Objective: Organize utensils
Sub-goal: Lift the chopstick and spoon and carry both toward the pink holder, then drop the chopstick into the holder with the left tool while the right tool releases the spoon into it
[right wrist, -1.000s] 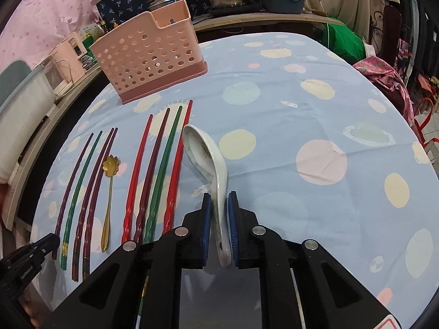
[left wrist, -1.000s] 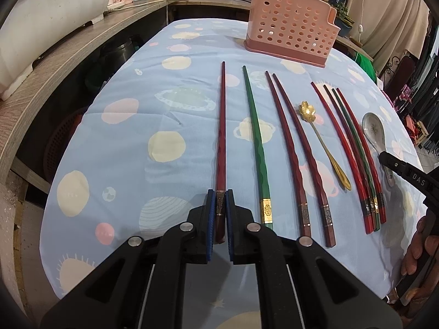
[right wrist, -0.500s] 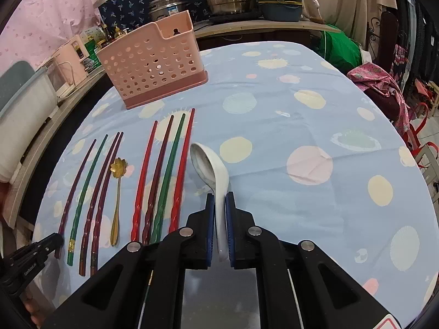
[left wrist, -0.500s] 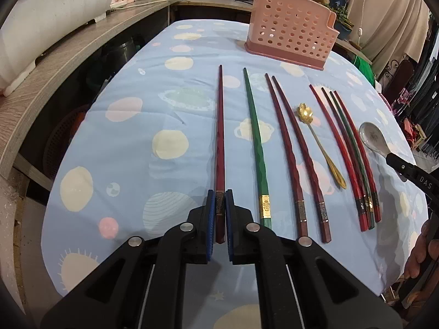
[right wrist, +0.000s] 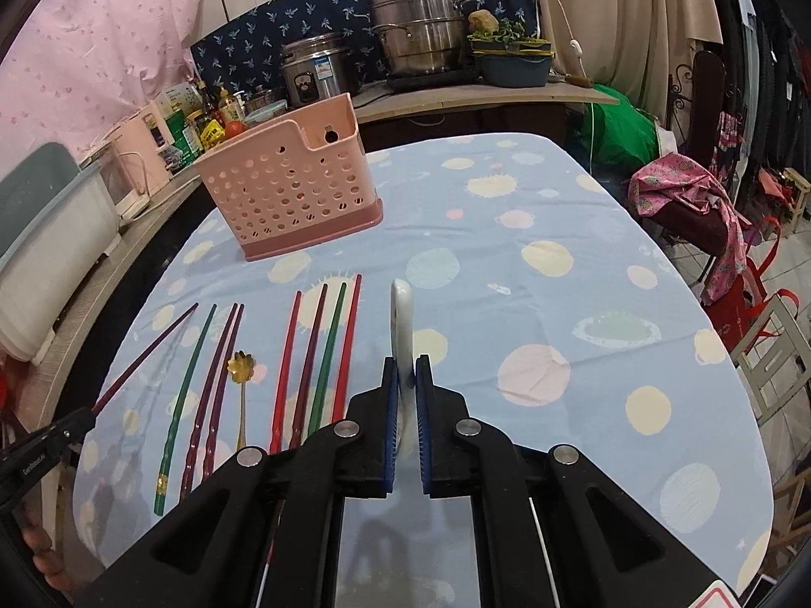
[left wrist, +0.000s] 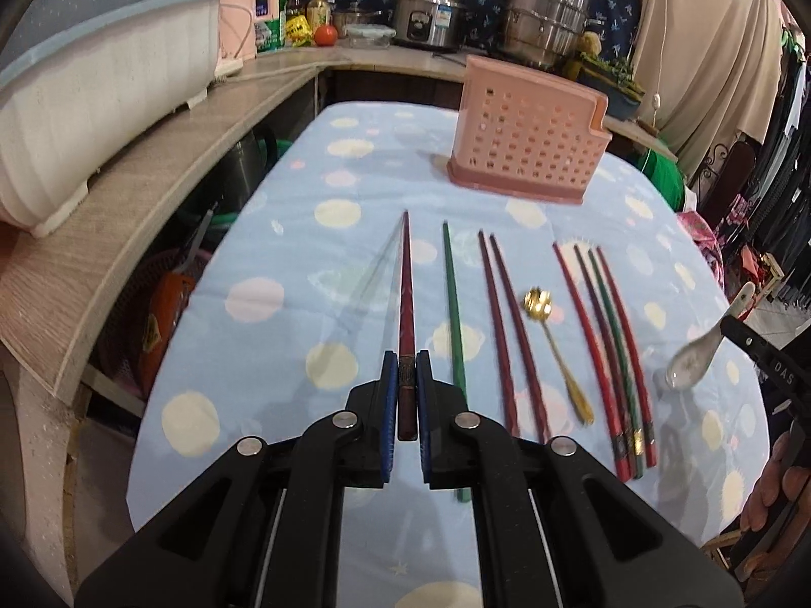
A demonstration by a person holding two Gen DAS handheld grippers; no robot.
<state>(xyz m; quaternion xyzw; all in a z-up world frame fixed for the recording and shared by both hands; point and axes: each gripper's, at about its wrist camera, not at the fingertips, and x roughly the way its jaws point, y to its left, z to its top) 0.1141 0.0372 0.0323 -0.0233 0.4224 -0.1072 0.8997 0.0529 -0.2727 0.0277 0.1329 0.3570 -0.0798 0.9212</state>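
Dark red chopstick (left wrist: 406,314) pinched at butt end in left hand-held gripper (left wrist: 405,405), long axis pointing up-frame, tip off cloth. White spoon (right wrist: 404,324) clamped by handle in right hand-held gripper (right wrist: 404,405). Pink basket (left wrist: 529,144) sits upper right of left view, so spoon hand looks closer. Readable: "DAS" on other gripper, right edge.

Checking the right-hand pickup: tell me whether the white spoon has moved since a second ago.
Yes. The white spoon, clamped in the right gripper, has lifted off the tablecloth and turned on edge; the chopsticks beside it stay flat.
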